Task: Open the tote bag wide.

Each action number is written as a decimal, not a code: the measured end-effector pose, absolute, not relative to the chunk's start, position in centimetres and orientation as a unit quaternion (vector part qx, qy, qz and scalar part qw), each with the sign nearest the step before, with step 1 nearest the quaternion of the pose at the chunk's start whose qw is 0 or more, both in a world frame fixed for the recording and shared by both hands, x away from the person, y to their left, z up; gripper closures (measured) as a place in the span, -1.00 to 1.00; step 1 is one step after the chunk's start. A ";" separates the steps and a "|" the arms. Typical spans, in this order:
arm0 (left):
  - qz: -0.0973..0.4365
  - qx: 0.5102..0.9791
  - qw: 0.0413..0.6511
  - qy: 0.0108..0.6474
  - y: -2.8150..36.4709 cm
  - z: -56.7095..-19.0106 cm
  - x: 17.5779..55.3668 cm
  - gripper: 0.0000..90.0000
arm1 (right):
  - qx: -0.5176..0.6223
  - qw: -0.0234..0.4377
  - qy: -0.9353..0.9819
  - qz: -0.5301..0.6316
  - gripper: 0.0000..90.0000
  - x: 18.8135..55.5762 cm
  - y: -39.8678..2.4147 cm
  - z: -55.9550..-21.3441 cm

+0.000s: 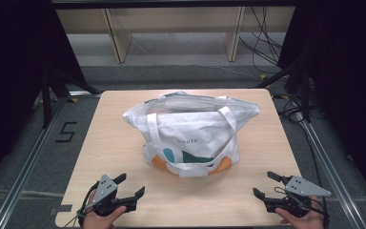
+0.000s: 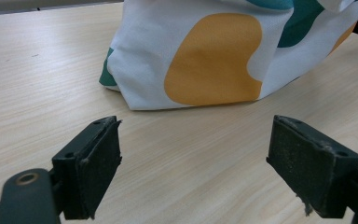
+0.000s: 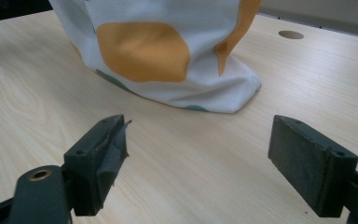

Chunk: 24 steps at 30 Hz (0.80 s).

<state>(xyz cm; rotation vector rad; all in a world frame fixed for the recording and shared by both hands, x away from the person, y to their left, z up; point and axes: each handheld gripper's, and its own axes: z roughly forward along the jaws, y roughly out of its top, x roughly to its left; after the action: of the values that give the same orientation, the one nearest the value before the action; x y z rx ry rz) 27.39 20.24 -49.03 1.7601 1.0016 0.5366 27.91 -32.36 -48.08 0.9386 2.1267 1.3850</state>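
Observation:
A white tote bag (image 1: 190, 131) with orange and teal patches and two long handles stands at the middle of the wooden table (image 1: 109, 143), its mouth gaping upward. My left gripper (image 1: 129, 185) rests near the front left edge, open, with nothing between its jaws. Its own view shows the bag's orange patch (image 2: 212, 58) a short way ahead of the gripper (image 2: 193, 161). My right gripper (image 1: 268, 183) sits near the front right edge, open and empty too. Beyond that gripper (image 3: 196, 156), in its own view, lies the bag's lower corner (image 3: 168, 60). Neither gripper touches the bag.
A round hole (image 3: 291, 34) is cut in the tabletop near one corner. Metal rails (image 1: 26, 162) run along both sides of the table. Wooden shelf legs (image 1: 119, 40) and loose cables (image 1: 267, 43) lie on the floor beyond the far edge.

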 end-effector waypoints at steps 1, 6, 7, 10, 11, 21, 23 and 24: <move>0.222 0.728 0.500 0.414 20.2 -49.0 27.4 -0.65 | 0.338 0.217 0.768 0.498 -0.55 27.9 -32.4 -48.1; 0.221 0.728 0.502 0.412 20.2 -49.0 27.5 -0.65 | 0.356 0.201 0.765 0.497 -0.54 27.5 -32.3 -48.0; 0.221 0.727 0.503 0.413 20.2 -49.0 27.5 -0.65 | 0.356 0.202 0.765 0.497 -0.54 27.5 -32.3 -48.0; 0.221 0.728 0.503 0.410 20.2 -49.0 27.5 -0.65 | 0.343 0.212 0.768 0.497 -0.54 27.7 -32.4 -48.1; 0.221 0.728 0.503 0.410 20.2 -49.0 27.5 -0.65 | 0.343 0.213 0.768 0.498 -0.54 27.7 -32.4 -48.1; 0.217 0.724 0.506 0.417 20.3 -48.9 27.5 -0.65 | 0.340 0.219 0.768 0.496 -0.46 27.7 -32.5 -48.1; 0.209 0.715 0.517 0.422 20.3 -48.9 27.6 -0.65 | 0.336 0.222 0.770 0.495 -0.46 27.7 -32.6 -48.1; 0.211 0.719 0.512 0.419 20.4 -48.7 27.6 -0.64 | 0.345 0.204 0.769 0.498 -0.46 27.6 -32.4 -48.1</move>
<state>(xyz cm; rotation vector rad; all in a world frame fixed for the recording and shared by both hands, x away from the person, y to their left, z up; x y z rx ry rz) 27.56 20.38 -48.74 1.7301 1.0081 0.5065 27.61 -32.40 -48.11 0.9619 2.1442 1.3888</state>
